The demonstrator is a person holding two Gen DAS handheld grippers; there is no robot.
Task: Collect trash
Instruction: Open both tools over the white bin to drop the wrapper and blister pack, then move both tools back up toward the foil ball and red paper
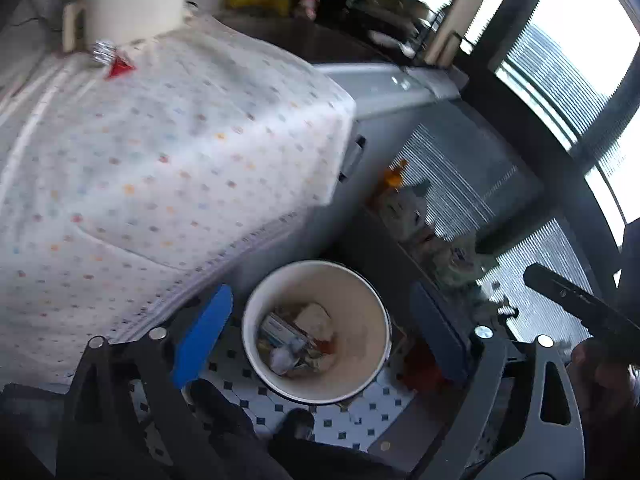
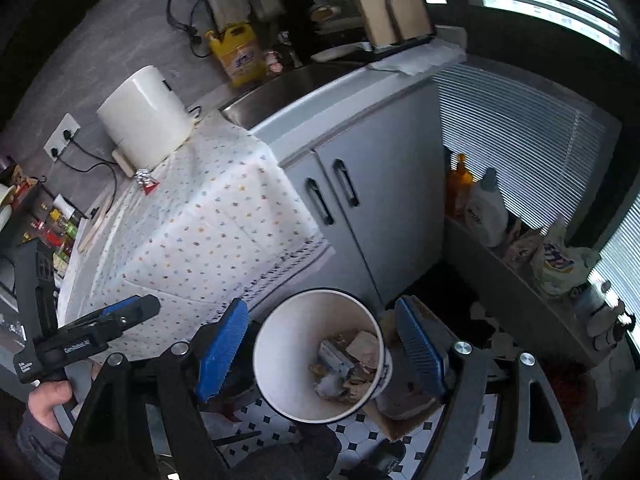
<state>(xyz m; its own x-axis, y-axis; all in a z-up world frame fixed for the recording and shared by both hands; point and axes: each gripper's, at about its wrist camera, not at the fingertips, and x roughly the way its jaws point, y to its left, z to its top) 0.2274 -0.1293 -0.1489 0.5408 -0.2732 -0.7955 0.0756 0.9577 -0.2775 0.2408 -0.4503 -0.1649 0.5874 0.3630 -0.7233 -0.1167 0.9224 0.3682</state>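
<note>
Kitchen corner, seen from both wrist views looking steeply down. Filling the upper left of both frames: a surface [image 2: 192,216] draped in a white dotted cloth [image 1: 160,152], mostly bare. Grey cupboard doors and a sink to its right; slatted blinds along the right edge; tiled floor [image 2: 360,432] at the bottom.

Bottom centre of both frames: a white bin [image 1: 372,344] standing on the floor, open-topped, holding a small heap of trash [image 1: 296,340] — scraps of paper, a small box, something crumpled. Judged from this: part of the collecting already done, bin well short of full.

Left gripper [image 1: 320,324] hanging over the bin, fingers [image 1: 204,332] wide apart, nothing between them but the view down into the bin. Right gripper [image 2: 324,348] likewise above the bin, fingers [image 2: 220,348] apart, gripping nothing. In the right wrist view, lower left, the left gripper with a hand [image 2: 48,400] on its handle.

Left to do, as far as can be told: a crumpled foil wrapper [image 1: 103,51] with a red scrap [image 1: 119,67] just beside it, at the far end of the cloth, upper left, near the foot of a white appliance [image 2: 144,116]. Probably the next pieces to fetch. A thin wooden stick at the cloth's left edge in the right wrist view; trash or not, hard to say.
</note>
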